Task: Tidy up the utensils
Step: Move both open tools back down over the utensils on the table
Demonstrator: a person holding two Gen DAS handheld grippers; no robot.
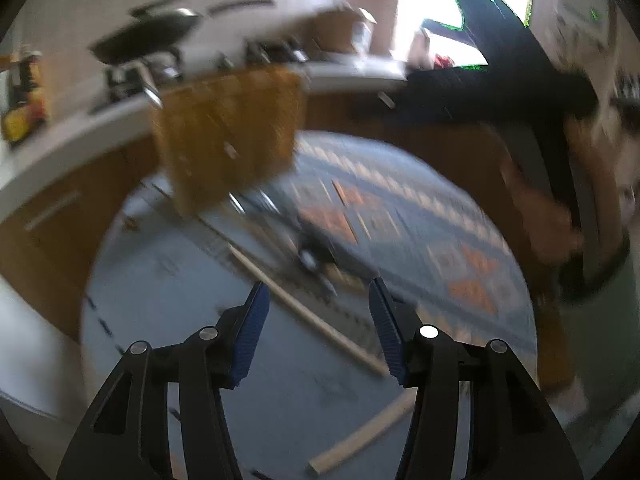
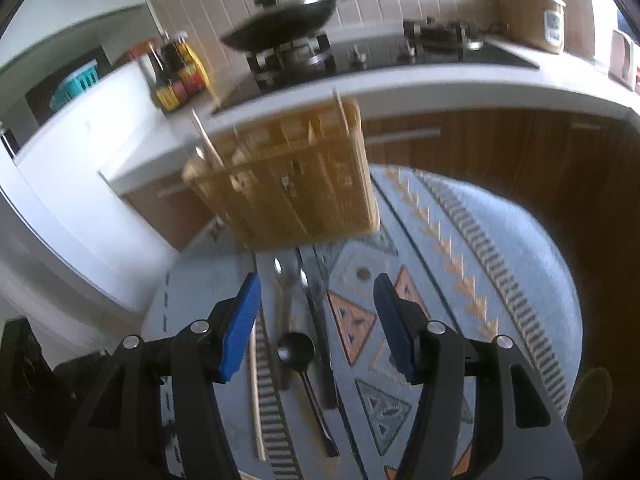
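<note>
A wooden slotted utensil holder (image 2: pixel 292 184) stands at the far edge of the patterned tablecloth (image 2: pixel 500 240); a chopstick (image 2: pixel 206 140) sticks up from it. In front of it lie a silver spoon (image 2: pixel 282 280), a black spoon (image 2: pixel 296 350), a dark knife (image 2: pixel 320 332) and a loose chopstick (image 2: pixel 256 392). My right gripper (image 2: pixel 318 328) hovers open above these, holding nothing. In the blurred left wrist view the holder (image 1: pixel 228 136) is ahead, and my left gripper (image 1: pixel 318 320) is open over a wooden chopstick (image 1: pixel 308 316) that crosses between its fingers. A second chopstick (image 1: pixel 360 440) lies nearer.
Behind the table runs a white counter (image 2: pixel 400 84) with a wok (image 2: pixel 288 24) on a stove, sauce bottles (image 2: pixel 180 76) and a rice cooker (image 2: pixel 536 12). Wooden cabinets sit below. A person's hand (image 1: pixel 548 216) shows at the right in the left wrist view.
</note>
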